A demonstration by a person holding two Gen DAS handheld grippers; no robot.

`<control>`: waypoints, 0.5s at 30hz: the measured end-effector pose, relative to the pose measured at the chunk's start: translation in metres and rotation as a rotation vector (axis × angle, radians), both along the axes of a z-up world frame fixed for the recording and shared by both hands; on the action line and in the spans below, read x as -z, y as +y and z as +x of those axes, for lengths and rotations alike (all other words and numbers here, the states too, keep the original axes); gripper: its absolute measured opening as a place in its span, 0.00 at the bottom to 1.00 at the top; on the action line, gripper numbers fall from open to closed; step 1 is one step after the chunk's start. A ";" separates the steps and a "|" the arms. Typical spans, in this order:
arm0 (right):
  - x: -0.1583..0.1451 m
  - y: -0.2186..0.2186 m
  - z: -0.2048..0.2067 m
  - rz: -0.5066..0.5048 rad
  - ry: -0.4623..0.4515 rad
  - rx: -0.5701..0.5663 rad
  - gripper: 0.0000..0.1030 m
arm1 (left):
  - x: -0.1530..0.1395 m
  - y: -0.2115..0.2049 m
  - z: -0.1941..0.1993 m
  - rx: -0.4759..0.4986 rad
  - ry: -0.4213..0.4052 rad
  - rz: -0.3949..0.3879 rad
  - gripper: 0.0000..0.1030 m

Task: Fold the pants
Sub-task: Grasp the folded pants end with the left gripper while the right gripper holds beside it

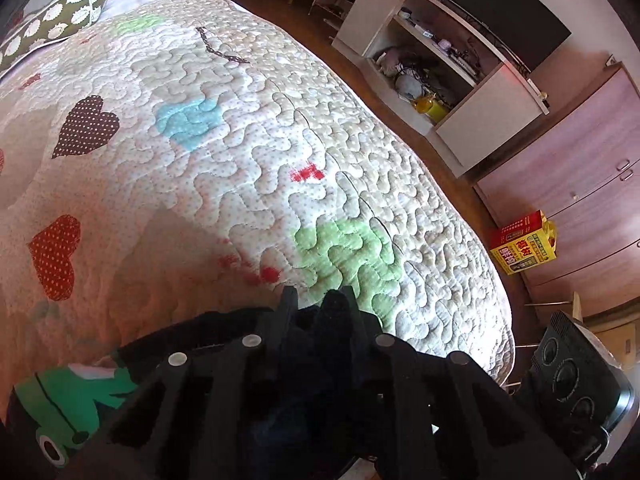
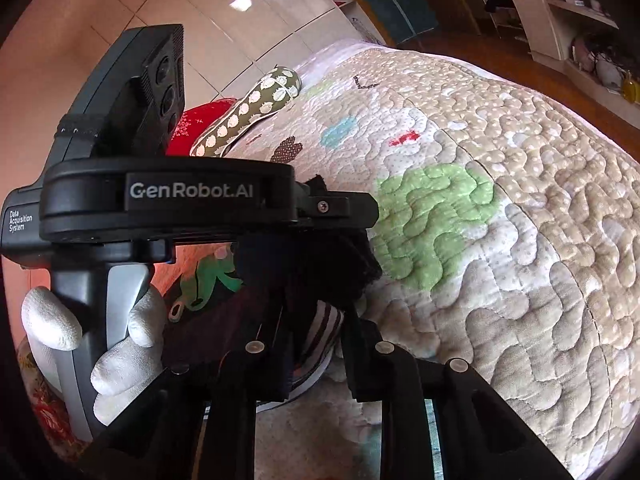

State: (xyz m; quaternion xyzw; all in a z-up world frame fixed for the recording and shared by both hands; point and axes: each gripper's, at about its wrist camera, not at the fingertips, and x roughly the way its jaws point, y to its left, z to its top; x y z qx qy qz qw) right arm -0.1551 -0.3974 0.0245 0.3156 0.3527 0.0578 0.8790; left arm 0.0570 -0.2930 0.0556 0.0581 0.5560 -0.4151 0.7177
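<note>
My left gripper (image 1: 316, 300) is pinched on the dark pants (image 1: 320, 344), which bunch between its fingers and trail off to its left over the quilt (image 1: 248, 152). My right gripper (image 2: 316, 320) is likewise clamped narrow on a striped fold of them (the white-gloved hand (image 2: 120, 344) sits just left of it).

quilt (image 1: 248, 152): soft cloth, puffy, stitched, matt
pants (image 2: 320, 272): dark matt cloth
grippers (image 1: 316, 304): black matt plastic, metal pins
glove (image 2: 120, 364): white knit cloth
floor (image 1: 400, 92): glossy wood
box (image 1: 524, 244): printed card
</note>
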 end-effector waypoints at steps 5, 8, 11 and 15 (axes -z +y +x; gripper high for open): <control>-0.035 0.029 0.008 -0.051 -0.064 -0.065 0.20 | -0.034 0.071 0.000 -0.120 -0.018 -0.145 0.19; -0.050 0.064 0.017 -0.086 -0.091 -0.155 0.21 | -0.041 0.126 0.002 -0.261 -0.039 -0.189 0.23; -0.049 0.106 0.030 -0.117 -0.083 -0.252 0.32 | -0.031 0.189 0.003 -0.422 0.004 -0.205 0.32; -0.038 0.144 0.036 -0.113 -0.015 -0.377 0.46 | -0.030 0.266 -0.018 -0.551 0.010 -0.247 0.39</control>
